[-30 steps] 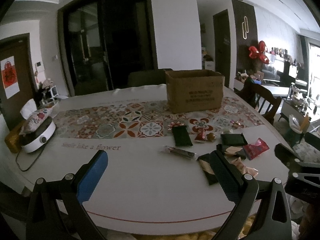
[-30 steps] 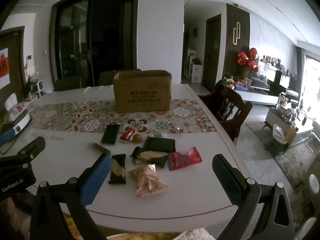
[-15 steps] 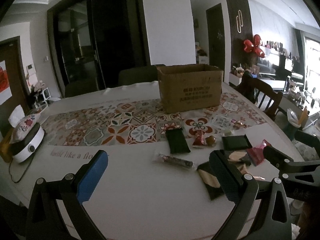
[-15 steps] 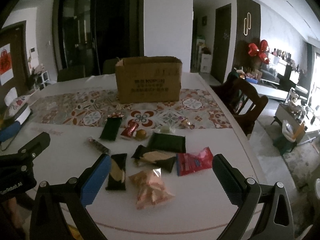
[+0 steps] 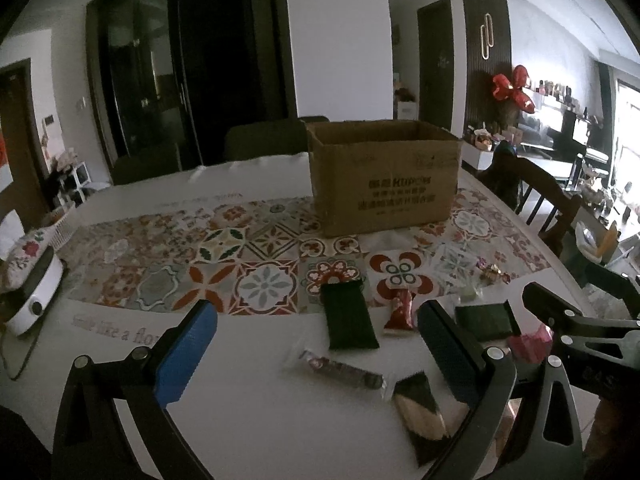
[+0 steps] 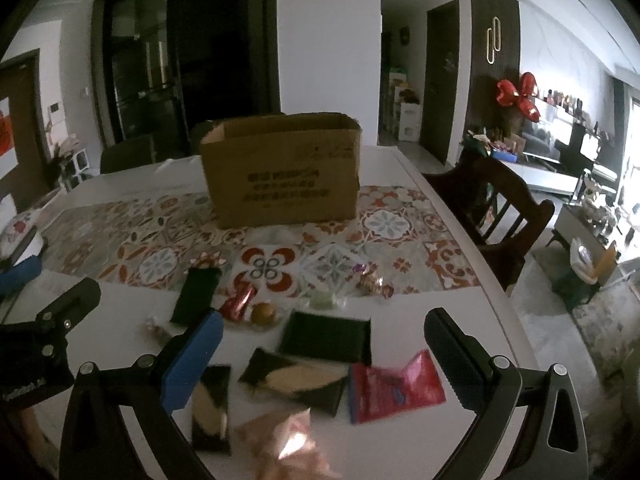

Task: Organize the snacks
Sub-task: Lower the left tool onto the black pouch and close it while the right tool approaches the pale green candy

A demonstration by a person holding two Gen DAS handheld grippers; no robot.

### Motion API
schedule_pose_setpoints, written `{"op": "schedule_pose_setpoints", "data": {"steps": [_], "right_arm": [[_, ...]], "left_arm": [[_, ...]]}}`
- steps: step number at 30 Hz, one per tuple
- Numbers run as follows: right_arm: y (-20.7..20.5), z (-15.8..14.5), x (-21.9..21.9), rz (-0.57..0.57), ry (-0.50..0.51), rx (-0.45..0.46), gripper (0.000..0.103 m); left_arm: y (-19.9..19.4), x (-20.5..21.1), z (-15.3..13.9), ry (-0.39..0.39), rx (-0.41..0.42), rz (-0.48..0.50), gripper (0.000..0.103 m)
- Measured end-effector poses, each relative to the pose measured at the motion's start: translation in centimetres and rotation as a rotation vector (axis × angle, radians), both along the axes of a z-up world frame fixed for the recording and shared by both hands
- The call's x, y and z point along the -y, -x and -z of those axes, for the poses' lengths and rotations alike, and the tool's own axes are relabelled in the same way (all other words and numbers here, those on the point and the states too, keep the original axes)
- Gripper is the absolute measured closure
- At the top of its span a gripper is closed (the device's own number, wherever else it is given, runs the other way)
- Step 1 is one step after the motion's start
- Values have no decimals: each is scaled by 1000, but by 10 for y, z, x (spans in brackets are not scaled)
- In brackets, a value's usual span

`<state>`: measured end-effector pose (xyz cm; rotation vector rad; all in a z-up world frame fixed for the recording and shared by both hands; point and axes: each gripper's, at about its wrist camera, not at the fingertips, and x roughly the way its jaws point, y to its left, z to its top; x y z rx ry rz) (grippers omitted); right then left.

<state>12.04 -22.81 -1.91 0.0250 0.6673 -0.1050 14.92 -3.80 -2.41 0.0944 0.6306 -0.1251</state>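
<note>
An open cardboard box (image 5: 384,176) (image 6: 280,168) stands on the patterned runner at the table's far side. Several snack packets lie in front of it: a dark green pouch (image 5: 349,320), a thin clear-wrapped bar (image 5: 340,368), a black packet (image 5: 420,412) and a red candy (image 5: 400,312). In the right wrist view I see a dark green packet (image 6: 326,336), a black packet (image 6: 298,380), a red packet (image 6: 394,390) and a pink packet (image 6: 288,448). My left gripper (image 5: 316,356) hovers open above the bar. My right gripper (image 6: 320,356) hangs open over the packets. Neither holds anything.
A white appliance (image 5: 28,296) with a cord sits at the table's left edge. A wooden chair (image 6: 500,216) stands at the right side, dark chairs behind the box. The white tabletop (image 5: 248,420) lies bare in front of the left gripper.
Both grippers have moved forward and lower toward the snacks and box, which now look larger. Both stayed open.
</note>
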Motion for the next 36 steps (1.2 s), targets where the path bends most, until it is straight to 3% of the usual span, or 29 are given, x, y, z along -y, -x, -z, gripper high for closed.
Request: {"op": "schedule_pose_setpoints", "data": {"steps": [16,23,27,36], "right_arm": [[-83,55,21,31,-72,-185,13],[-99,74,27,54,-85,-244,19],[-105,81,26,49,-89,-266,21],[-111,92,24,44,-105,-292,26]], "left_arm": [[-81,15,60,21,-208,-33,13],[-104,21,82,22,-282,-30,16],[-111,20,91,24,-309,-33,23],[-120,25,103,36,-360,-20,24]]}}
